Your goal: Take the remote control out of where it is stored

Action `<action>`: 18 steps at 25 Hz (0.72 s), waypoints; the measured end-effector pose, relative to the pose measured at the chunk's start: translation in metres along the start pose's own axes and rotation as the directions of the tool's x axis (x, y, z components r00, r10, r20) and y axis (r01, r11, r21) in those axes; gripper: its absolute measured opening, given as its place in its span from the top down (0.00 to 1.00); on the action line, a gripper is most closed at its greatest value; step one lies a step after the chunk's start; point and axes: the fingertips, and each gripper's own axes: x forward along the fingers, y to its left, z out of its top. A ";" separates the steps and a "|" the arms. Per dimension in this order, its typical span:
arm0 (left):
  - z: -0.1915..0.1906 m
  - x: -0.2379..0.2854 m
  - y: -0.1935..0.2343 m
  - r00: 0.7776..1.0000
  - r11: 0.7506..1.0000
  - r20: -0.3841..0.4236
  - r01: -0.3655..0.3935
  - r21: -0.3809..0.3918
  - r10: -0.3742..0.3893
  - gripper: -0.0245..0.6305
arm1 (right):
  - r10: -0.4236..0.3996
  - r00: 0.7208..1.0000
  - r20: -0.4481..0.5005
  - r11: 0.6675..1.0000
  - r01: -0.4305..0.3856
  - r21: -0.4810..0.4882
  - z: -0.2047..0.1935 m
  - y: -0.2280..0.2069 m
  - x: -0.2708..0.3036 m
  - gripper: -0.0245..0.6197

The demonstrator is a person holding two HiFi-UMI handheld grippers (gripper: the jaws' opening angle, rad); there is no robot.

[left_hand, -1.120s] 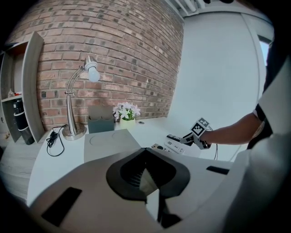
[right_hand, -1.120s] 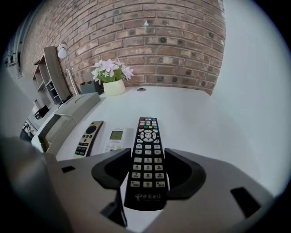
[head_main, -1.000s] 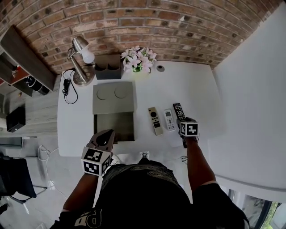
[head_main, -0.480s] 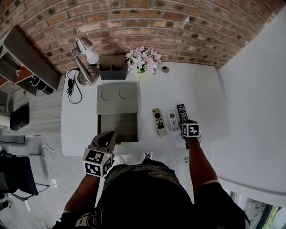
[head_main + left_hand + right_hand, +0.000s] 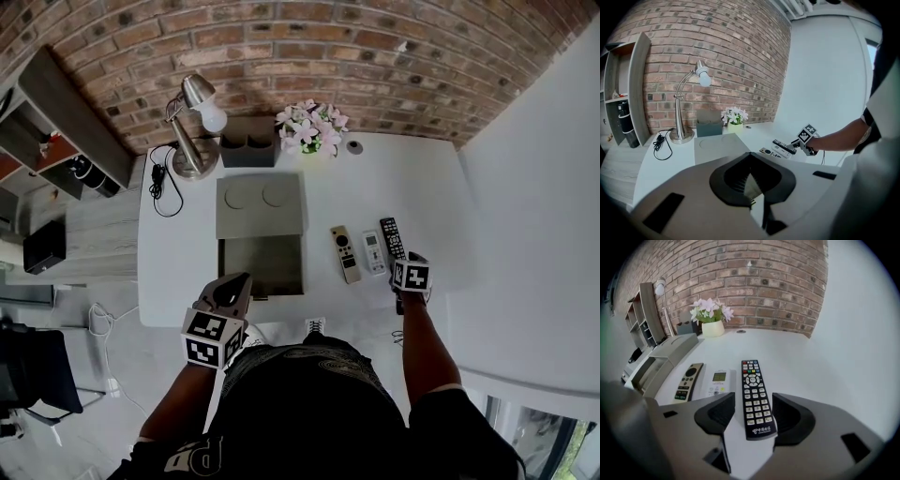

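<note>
Counter [image 5: 412, 178] is seen steeply from overhead; gripper views are aimed low toward brick wall [image 5: 740, 282]; remotes [image 5: 373, 251] are shared.

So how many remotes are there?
3. All lie side by side on the table: the gold remote left, the white remote middle, the black remote right, between the open jaws of the right gripper. The drawer's back is hidden.

On the desk [image 5: 412, 178], 3 remotes [image 5: 373, 251] lie side by side, right of the box [image 5: 261, 206]. The lamp [image 5: 194, 167] and flowers [image 5: 309, 127] stand behind the box.
</note>
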 end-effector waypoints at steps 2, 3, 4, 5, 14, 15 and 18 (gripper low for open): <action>-0.001 -0.005 0.003 1.000 1.000 0.005 0.009 -0.001 -0.009 0.95 | -0.001 0.998 0.069 0.999 -0.001 0.036 0.009 0.011 -0.018 0.60; -0.002 -0.008 0.005 1.000 1.000 0.007 0.013 -0.001 -0.013 0.95 | 0.014 0.994 0.105 0.999 -0.019 0.050 0.015 0.022 -0.028 0.60; -0.003 -0.011 0.006 1.000 1.000 0.008 0.017 -0.001 -0.017 0.95 | 0.038 0.989 0.141 0.997 -0.047 0.062 0.020 0.035 -0.039 0.60; -0.003 -0.015 0.008 1.000 1.000 0.010 0.023 0.001 -0.023 0.95 | 0.072 0.982 0.176 0.994 -0.085 0.070 0.025 0.051 -0.049 0.60; -0.005 -0.047 0.017 0.995 0.996 0.049 0.082 0.027 -0.083 0.95 | 0.477 0.801 0.362 0.852 -0.523 0.034 0.050 0.242 -0.152 0.95; -0.006 -0.050 0.017 0.994 0.995 0.050 0.091 0.030 -0.092 0.95 | 0.512 0.778 0.364 0.828 -0.560 0.031 0.049 0.260 -0.161 0.95; -0.006 -0.056 0.017 0.992 0.993 0.064 0.109 0.039 -0.111 0.95 | 0.579 0.731 0.362 0.794 -0.606 -0.046 0.048 0.302 -0.190 0.95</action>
